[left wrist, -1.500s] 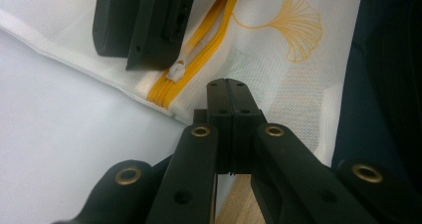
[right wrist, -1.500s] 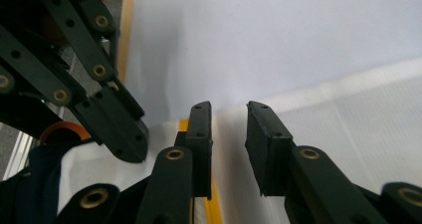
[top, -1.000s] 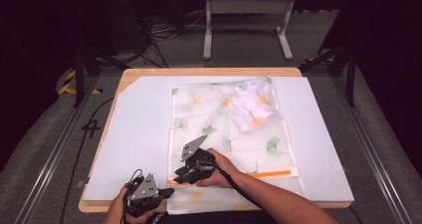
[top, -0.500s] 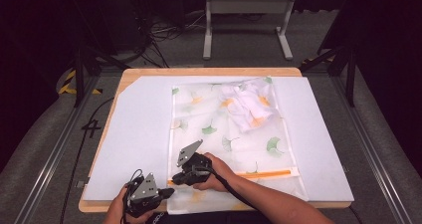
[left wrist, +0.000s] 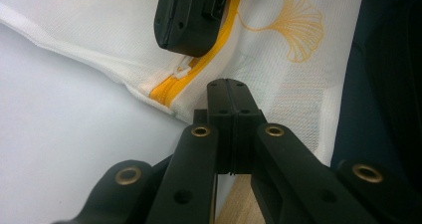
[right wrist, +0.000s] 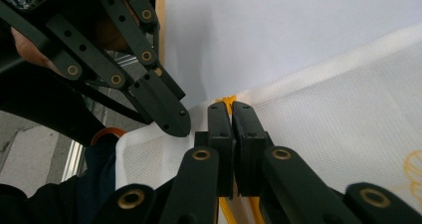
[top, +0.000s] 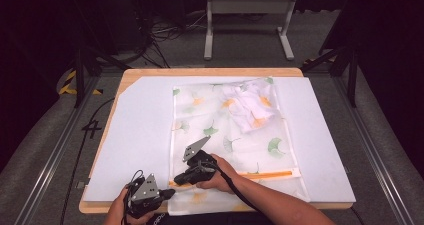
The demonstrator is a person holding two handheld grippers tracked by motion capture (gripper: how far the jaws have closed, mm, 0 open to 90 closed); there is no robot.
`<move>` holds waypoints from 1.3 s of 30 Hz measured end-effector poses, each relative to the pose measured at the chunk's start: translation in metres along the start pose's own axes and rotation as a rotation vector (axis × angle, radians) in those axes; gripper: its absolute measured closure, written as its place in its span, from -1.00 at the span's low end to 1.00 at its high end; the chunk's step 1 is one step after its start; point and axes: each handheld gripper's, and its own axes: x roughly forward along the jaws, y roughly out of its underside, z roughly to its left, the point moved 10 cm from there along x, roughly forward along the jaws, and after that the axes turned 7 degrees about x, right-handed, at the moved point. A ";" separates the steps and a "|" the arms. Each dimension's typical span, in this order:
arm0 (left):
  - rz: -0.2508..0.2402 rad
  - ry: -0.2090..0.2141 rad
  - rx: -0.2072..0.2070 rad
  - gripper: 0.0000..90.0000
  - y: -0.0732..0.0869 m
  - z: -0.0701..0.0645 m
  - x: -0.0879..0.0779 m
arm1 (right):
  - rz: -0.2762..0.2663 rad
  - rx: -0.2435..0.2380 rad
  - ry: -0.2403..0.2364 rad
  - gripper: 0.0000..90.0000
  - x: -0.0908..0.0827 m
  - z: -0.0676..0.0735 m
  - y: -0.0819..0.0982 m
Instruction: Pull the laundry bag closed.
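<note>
right fingers: right gripper [top: 176, 179] at lower centre of the high view; its jaws have just been closing and are pressed together on the orange zipper [right wrist: 228, 102] of the mesh bag; in the right gripper view the zipper runs between the two black fingers [right wrist: 220, 129]
left fingers: left gripper [top: 169, 193] at bottom left of the high view, jaws fully together; in the left gripper view they pinch the bag's white mesh edge just beside the zipper end [left wrist: 175, 84]
zipper pull: small white tab [left wrist: 181, 70] at the zipper's end, upper middle of the left gripper view, just under the other gripper's black tip
mesh bag: white laundry bag [top: 225, 130] with green and orange leaf print, lying flat in the middle of the high view, zipper [top: 265, 174] across its near end
contents: crumpled white cloth [top: 248, 106] inside the bag, upper right part
surface: white sheet [top: 135, 135] over a wooden table [top: 210, 72]
hands: right hand [top: 220, 172] grips its tool over the bag's near end; left hand [top: 120, 212] at the frame's bottom edge
</note>
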 end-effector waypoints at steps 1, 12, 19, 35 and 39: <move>0.000 0.000 0.000 1.00 0.000 0.000 0.000 | 0.003 0.009 -0.006 0.89 0.000 0.000 0.001; 0.002 0.001 0.002 1.00 0.000 0.000 0.000 | 0.016 -0.011 0.086 0.84 0.007 -0.002 0.004; 0.001 0.000 0.005 1.00 0.000 0.000 0.000 | 0.005 -0.068 0.150 0.82 0.010 0.001 0.003; -0.003 0.006 0.001 1.00 0.000 0.000 0.000 | -0.015 0.006 0.047 0.98 0.005 0.000 0.003; -0.004 0.008 -0.002 1.00 0.000 0.000 0.000 | -0.017 0.028 0.016 0.87 0.004 0.003 0.003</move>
